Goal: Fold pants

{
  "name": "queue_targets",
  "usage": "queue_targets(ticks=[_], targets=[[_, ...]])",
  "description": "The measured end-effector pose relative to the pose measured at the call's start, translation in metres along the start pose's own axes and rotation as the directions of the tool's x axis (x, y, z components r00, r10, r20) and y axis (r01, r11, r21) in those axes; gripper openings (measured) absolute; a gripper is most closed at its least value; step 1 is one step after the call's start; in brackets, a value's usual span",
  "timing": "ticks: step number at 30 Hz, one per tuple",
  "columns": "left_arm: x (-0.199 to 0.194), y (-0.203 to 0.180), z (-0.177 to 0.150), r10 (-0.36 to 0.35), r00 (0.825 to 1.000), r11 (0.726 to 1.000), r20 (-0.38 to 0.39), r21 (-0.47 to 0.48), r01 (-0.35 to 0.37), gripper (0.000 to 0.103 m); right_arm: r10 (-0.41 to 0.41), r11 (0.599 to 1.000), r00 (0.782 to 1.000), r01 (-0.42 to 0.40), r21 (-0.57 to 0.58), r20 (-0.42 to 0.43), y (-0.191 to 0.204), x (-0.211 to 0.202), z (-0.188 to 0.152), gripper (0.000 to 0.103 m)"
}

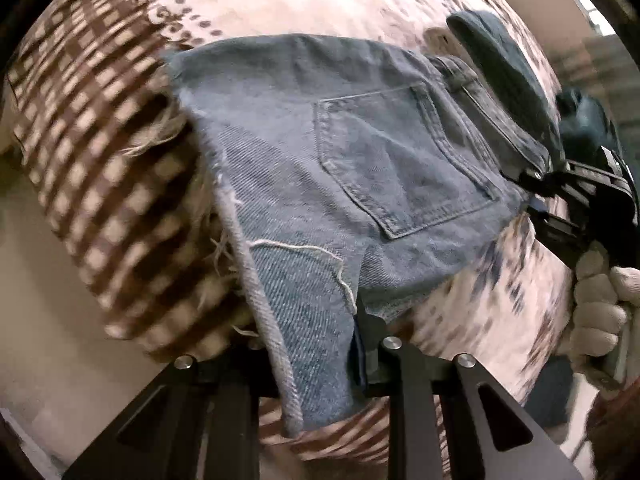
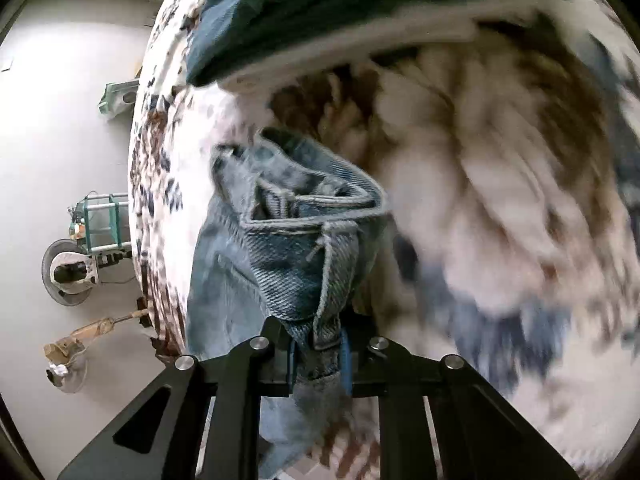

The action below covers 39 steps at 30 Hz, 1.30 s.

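Both grippers clamp denim shorts (image 1: pixel 340 168), lifted.

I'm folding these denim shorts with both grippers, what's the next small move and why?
Probably lower the light blue frayed denim shorts flat onto the patterned bedspread: left gripper pinches the hem, right gripper the waistband, the cloth lifted between them.

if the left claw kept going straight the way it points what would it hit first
Most likely only the denim shorts it already grips: the left claw is shut on their frayed hem, and the cloth fills the line ahead. Beyond lies the patterned bedspread; depth is unclear.
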<state>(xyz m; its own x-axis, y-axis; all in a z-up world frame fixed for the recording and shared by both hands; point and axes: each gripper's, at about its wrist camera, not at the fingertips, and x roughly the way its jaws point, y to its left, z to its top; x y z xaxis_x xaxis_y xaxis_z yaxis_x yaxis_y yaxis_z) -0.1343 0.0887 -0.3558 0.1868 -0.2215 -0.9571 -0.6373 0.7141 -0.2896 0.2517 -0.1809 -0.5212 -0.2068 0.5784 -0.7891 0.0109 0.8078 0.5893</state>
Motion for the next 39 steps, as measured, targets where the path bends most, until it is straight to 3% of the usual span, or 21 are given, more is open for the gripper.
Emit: queue_targets(ticks=[2, 4, 7, 8, 9, 10, 12, 15, 17, 18, 20, 22, 26, 27, 28, 29, 30, 31, 34, 36, 39], targets=[[0.007, 0.014, -0.007, 0.038, 0.999, 0.999, -0.009, 0.026, -0.038, 0.020, 0.013, 0.999, 0.999, -0.011, 0.052, -0.038, -0.016, 0.005, -0.023, 0.018], [0.014, 0.034, -0.012, 0.055, 0.998, 0.998, -0.025, -0.003, -0.055, 0.028, 0.015, 0.998, 0.996, -0.009, 0.066, -0.092, -0.034, 0.016, -0.039, 0.024], [0.010, 0.041, -0.013, 0.049, 0.999, 0.992, -0.010, -0.118, -0.050, 0.039, -0.007, 0.996, 0.993, 0.017, 0.090, -0.121, -0.051, 0.028, -0.049, 0.044], [0.003, 0.045, -0.017, 0.049, 0.999, 0.989, 0.008, -0.143, -0.048, 0.041, -0.003, 0.997, 0.993, 0.013, 0.083, -0.117, -0.054, 0.027, -0.050, 0.059], [-0.006, 0.048, -0.021, 0.043, 0.998, 0.983, 0.039, -0.179, -0.036, 0.048, -0.006, 0.998, 0.994, 0.014, 0.067, -0.108, -0.054, 0.025, -0.051, 0.077], [-0.018, 0.053, -0.030, 0.032, 0.996, 0.972, 0.085, -0.236, -0.011, 0.072, -0.010, 0.999, 0.995, 0.014, 0.048, -0.098, -0.053, 0.023, -0.051, 0.082], [-0.021, 0.043, -0.035, 0.012, 0.992, 0.948, 0.126, -0.316, 0.029, 0.093, -0.017, 1.000, 0.995, 0.018, 0.013, -0.098, -0.051, 0.022, -0.051, 0.083], [-0.020, 0.043, -0.051, -0.027, 0.990, 0.901, 0.137, -0.426, 0.083, 0.093, -0.017, 1.000, 0.993, 0.019, 0.008, -0.118, -0.046, 0.030, -0.046, 0.083], [0.002, 0.038, -0.052, -0.103, 0.989, 0.847, 0.110, -0.512, 0.145, 0.093, -0.023, 1.000, 0.991, 0.023, 0.000, -0.132, -0.044, 0.034, -0.043, 0.083], [0.011, 0.043, -0.052, -0.171, 0.980, 0.800, 0.100, -0.567, 0.197, 0.093, -0.028, 1.000, 0.991, 0.027, -0.009, -0.134, -0.037, 0.041, -0.040, 0.083], [0.035, 0.049, -0.050, -0.302, 0.946, 0.663, 0.122, -0.686, 0.300, 0.093, -0.036, 0.999, 0.990, 0.033, -0.024, -0.138, -0.031, 0.050, -0.032, 0.083], [0.058, 0.055, -0.041, -0.343, 0.924, 0.559, 0.165, -0.755, 0.343, 0.092, -0.018, 1.000, 0.991, 0.016, -0.015, -0.133, -0.029, 0.056, -0.028, 0.083], [0.071, 0.073, -0.029, -0.305, 0.917, 0.451, 0.258, -0.809, 0.377, 0.087, 0.007, 1.000, 0.994, -0.007, -0.001, -0.113, -0.027, 0.063, -0.019, 0.083], [0.074, 0.077, -0.027, -0.290, 0.919, 0.433, 0.267, -0.820, 0.375, 0.071, 0.015, 1.000, 0.994, -0.015, 0.003, -0.107, -0.026, 0.065, -0.017, 0.083], [0.076, 0.080, -0.026, -0.272, 0.927, 0.426, 0.258, -0.832, 0.357, 0.062, 0.021, 1.000, 0.995, -0.020, 0.009, -0.101, -0.027, 0.068, -0.016, 0.083], [0.076, 0.081, -0.025, -0.263, 0.931, 0.426, 0.253, -0.835, 0.348, 0.050, 0.028, 0.999, 0.995, -0.026, 0.023, -0.093, -0.028, 0.070, -0.015, 0.077], [0.074, 0.079, -0.023, -0.253, 0.936, 0.445, 0.247, -0.829, 0.339, 0.043, 0.024, 0.999, 0.996, -0.021, 0.031, -0.086, -0.030, 0.071, -0.015, 0.065], [0.068, 0.073, -0.018, -0.232, 0.945, 0.507, 0.230, -0.801, 0.319, 0.035, 0.010, 0.999, 0.997, -0.007, 0.037, -0.077, -0.032, 0.071, -0.015, 0.062], [0.049, 0.056, -0.007, -0.199, 0.958, 0.649, 0.207, -0.704, 0.287, 0.029, 0.038, 0.997, 0.998, -0.034, 0.074, -0.052, -0.037, 0.065, -0.023, 0.044], [0.033, 0.052, -0.004, -0.196, 0.958, 0.710, 0.209, -0.643, 0.286, 0.029, 0.083, 0.992, 0.996, -0.078, 0.104, -0.045, -0.039, 0.056, -0.033, 0.031], [0.019, 0.048, 0.006, -0.183, 0.962, 0.807, 0.205, -0.528, 0.266, 0.030, 0.120, 0.988, 0.991, -0.113, 0.105, -0.064, -0.037, 0.047, -0.048, 0.030]])
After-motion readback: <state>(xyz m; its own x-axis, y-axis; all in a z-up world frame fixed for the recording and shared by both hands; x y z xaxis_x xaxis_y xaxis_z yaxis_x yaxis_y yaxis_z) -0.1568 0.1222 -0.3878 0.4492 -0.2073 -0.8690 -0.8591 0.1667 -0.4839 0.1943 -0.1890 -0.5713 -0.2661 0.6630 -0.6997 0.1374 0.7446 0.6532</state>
